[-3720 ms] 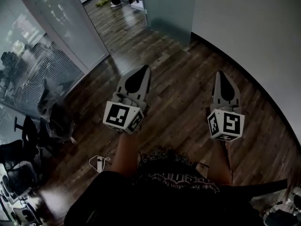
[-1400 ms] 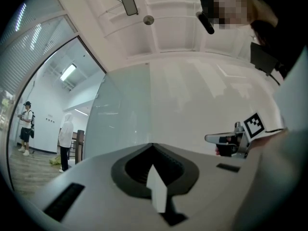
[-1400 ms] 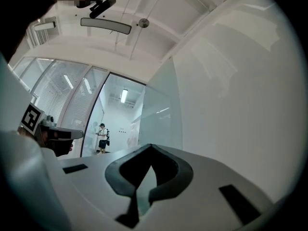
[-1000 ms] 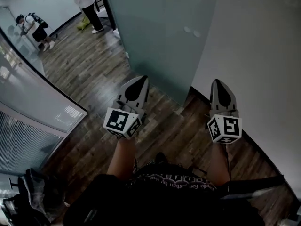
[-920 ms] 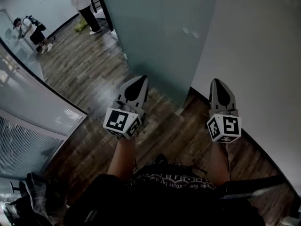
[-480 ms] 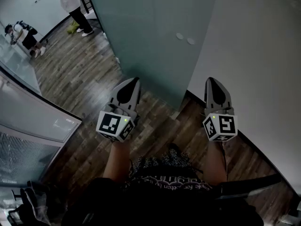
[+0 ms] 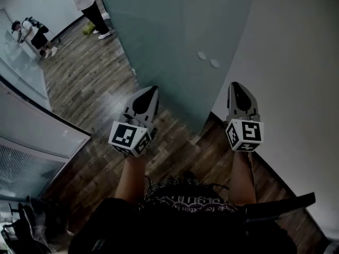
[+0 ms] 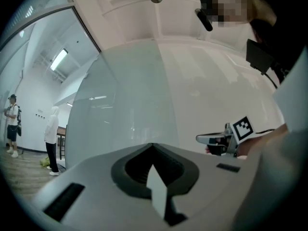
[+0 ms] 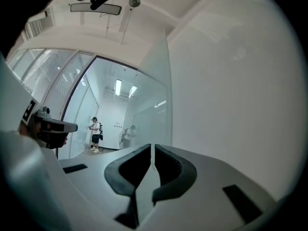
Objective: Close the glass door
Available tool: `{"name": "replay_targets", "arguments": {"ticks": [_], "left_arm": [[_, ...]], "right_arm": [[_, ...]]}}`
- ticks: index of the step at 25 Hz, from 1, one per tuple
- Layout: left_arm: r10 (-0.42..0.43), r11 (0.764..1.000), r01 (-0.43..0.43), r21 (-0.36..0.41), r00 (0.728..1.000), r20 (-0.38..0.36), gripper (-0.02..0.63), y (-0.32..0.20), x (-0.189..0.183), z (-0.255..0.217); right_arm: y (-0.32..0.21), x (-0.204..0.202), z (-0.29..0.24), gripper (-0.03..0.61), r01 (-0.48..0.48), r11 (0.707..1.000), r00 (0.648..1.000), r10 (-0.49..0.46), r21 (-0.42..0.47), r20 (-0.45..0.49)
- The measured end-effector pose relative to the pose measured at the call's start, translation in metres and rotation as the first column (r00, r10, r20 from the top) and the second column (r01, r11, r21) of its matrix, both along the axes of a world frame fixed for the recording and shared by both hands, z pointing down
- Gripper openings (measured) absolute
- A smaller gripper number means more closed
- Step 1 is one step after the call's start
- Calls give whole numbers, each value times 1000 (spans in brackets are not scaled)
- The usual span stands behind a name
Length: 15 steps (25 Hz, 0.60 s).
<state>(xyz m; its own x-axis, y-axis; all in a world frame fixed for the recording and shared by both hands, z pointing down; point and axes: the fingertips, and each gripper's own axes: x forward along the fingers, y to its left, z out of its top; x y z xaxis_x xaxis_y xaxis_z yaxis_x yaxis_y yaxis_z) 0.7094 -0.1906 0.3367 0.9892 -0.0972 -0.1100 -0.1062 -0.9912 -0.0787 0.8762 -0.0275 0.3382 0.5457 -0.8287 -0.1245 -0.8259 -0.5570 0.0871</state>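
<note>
Holds both tongs out level and pinched shut, left tongs (image 7: 152, 88) and right tongs (image 7: 234, 84), nothing between either pair. Faces a frosted glass door (image 7: 175, 41) just ahead, its near edge beside a white wall (image 7: 296, 62) on the right, two round fittings (image 7: 202, 55) on the pane. Looks like the approach step, door not yet touched. Next calls for setting a tip against the door's edge and swinging it closed.

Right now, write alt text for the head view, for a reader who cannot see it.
A person's left hand-held gripper and right hand-held gripper, both shut, point at a frosted glass door beside a white wall, touching neither. A bystander and a second bystander stand far off on the wood floor.
</note>
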Motion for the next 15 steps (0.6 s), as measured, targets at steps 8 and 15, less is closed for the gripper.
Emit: {"name": "replay_targets", "arguments": {"ticks": [8, 15], "left_arm": [[-121, 991, 121, -54, 993, -2, 2, -33, -6, 2], [-245, 969, 246, -35, 969, 38, 2, -62, -33, 18]], "right_arm": [[-35, 77, 3, 88, 82, 996, 996, -81, -21, 40], [-67, 107, 33, 98, 166, 980, 983, -156, -112, 93]]}}
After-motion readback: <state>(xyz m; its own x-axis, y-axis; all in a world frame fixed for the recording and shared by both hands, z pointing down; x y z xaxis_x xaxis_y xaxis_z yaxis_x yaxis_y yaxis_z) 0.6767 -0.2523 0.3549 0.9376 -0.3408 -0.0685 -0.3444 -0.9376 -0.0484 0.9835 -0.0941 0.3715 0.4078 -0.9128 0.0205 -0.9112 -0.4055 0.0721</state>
